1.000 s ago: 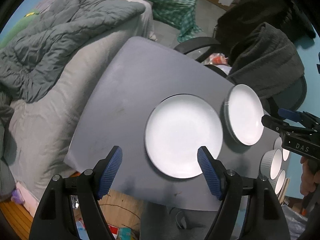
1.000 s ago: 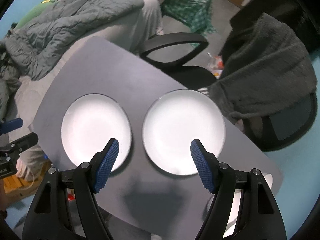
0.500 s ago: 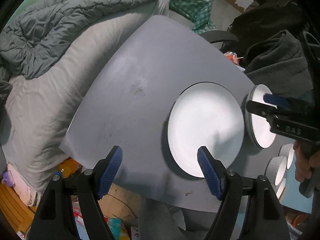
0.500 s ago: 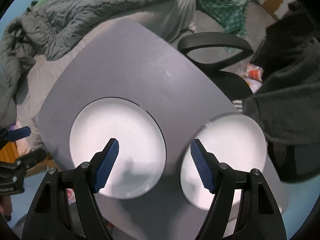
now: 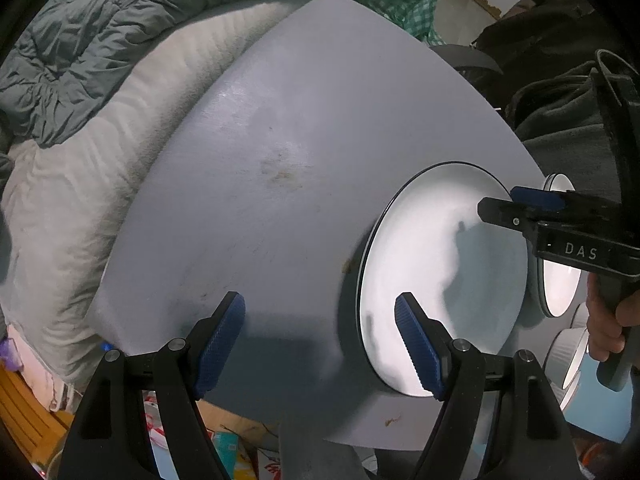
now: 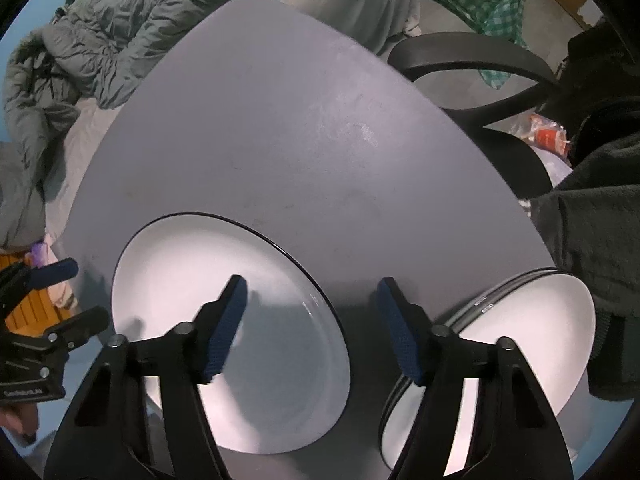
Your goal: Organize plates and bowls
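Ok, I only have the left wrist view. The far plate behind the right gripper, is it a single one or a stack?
Observer: It's a stack. The right wrist view shows at least two rims layered at its near edge.
Operator: Is the right gripper open?
Observer: Yes. The right gripper is open and empty, and it straddles the gap between the near plate and the stack.
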A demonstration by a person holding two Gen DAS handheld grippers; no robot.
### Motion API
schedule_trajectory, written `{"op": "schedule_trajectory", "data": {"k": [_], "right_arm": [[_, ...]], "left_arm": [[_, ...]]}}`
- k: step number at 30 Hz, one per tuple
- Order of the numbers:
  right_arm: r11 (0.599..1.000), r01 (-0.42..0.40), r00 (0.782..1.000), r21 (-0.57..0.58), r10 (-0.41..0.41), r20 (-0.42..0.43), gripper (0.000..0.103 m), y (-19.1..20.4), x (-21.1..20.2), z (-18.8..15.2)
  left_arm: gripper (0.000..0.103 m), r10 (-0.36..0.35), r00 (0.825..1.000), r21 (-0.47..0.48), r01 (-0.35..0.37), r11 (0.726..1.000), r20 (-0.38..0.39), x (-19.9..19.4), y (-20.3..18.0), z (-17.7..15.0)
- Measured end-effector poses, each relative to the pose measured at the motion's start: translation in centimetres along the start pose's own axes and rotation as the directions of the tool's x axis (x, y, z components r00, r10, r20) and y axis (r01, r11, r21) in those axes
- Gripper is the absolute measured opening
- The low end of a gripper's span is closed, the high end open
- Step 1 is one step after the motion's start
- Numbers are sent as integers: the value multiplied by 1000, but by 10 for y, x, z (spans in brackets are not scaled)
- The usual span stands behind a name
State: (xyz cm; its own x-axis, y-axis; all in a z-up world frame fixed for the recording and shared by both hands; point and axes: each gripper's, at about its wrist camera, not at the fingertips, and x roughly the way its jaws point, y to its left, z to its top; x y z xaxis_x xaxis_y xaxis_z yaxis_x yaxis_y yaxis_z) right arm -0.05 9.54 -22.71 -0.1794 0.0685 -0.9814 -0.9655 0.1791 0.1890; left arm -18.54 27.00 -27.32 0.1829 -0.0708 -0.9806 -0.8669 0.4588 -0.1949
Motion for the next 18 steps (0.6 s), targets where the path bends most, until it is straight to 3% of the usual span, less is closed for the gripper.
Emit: {"op": "schedule_trajectory", "data": {"k": [3,6,9,18], "right_arm": [[1000,-12,1000,-7,12,-24,45,0,7,-1],[1000,-8,999,-17,7,-46,39,1,12,-5],[1000,12,999,-9,-13,-44,35,0,11,-9],[986,-63,997,157,70,-41,20,-21,8,-33]], "left_arm": [[79,1,1000,20,-1,1000,-5,5,-2,3],[77,11,1000,47,-11,999,-8,10,-7,5],[67,4,1000,60,-3,998,-19,13,-11,6],[66,8,999,98,-3,995,-42,22,-11,10]]}}
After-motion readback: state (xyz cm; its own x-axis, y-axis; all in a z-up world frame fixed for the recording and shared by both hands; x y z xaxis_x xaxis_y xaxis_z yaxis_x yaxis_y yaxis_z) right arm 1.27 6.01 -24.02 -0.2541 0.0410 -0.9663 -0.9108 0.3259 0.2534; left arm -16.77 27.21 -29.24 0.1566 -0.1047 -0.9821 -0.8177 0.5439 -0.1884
